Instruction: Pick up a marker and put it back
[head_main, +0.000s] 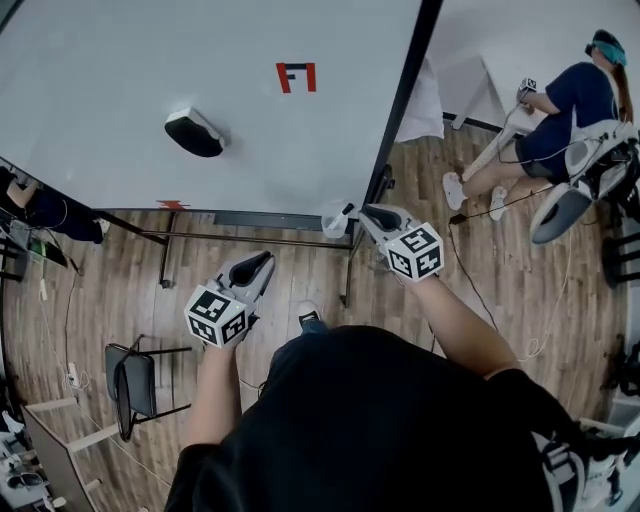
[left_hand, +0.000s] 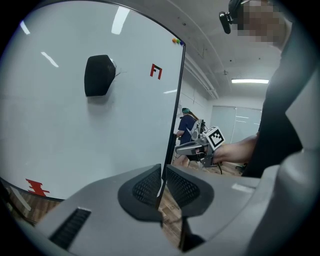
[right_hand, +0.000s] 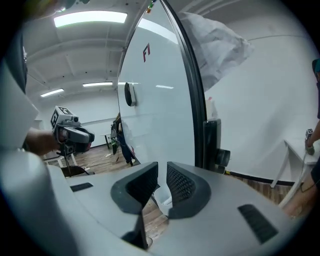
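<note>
A small white cup (head_main: 335, 224) hangs at the whiteboard's lower right corner with a dark marker tip (head_main: 347, 211) poking out of it. My right gripper (head_main: 368, 213) is right beside that cup, tip almost at the marker. In the right gripper view its jaws (right_hand: 162, 182) stand a narrow gap apart, nothing shows between the pads, and the white cup (right_hand: 162, 199) lies just below and beyond them. My left gripper (head_main: 262, 262) hangs lower left, away from the board, with its pads together and empty (left_hand: 163, 187).
The whiteboard (head_main: 200, 60) on its black stand carries a black eraser (head_main: 194, 133) and a red mark (head_main: 296, 77). A black chair (head_main: 130, 385) stands at lower left. A seated person (head_main: 570, 110) with another gripper is at the far right by a white table (head_main: 480, 80).
</note>
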